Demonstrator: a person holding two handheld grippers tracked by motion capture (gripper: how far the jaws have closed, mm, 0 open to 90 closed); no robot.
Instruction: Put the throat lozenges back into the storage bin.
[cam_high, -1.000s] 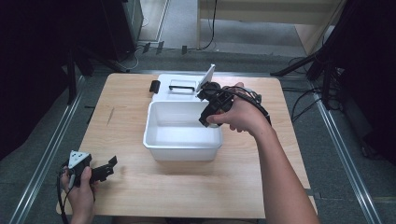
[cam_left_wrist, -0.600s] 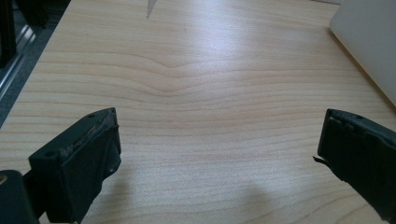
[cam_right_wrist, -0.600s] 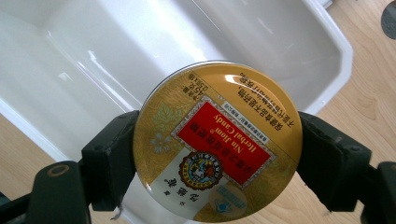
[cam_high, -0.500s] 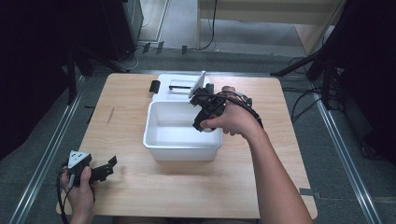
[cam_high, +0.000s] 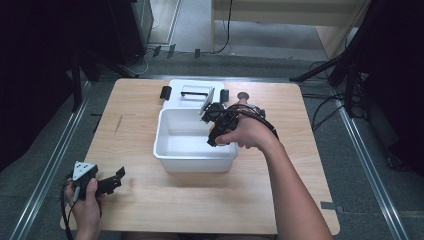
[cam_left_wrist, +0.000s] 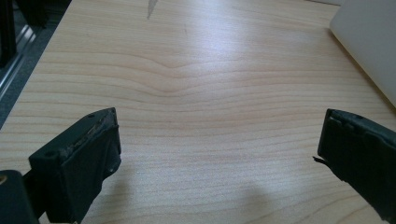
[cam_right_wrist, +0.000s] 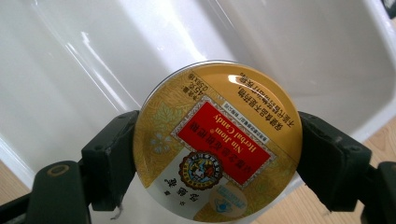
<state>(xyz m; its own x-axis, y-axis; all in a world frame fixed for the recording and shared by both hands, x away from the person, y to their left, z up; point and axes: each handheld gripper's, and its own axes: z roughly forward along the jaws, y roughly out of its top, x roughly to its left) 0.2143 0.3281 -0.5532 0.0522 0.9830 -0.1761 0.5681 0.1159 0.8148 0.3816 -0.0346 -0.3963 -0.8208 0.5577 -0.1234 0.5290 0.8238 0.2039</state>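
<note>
The right gripper (cam_right_wrist: 217, 154) pinches a round gold-and-red candy tin (cam_right_wrist: 217, 142) above the white plastic bin (cam_right_wrist: 93, 51); the left gripper (cam_left_wrist: 219, 154), jaws spread, rests over the wooden table (cam_left_wrist: 196, 70).

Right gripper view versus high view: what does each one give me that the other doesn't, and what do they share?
Right gripper view: the round gold candy tin, red label readable, clamped between the right tool's jaws. High view: the whole wooden table, the white lid behind the tub, and the left tool held at the near left corner, jaws open on nothing. Shared: the white tub, with the right tool over its right side.
</note>
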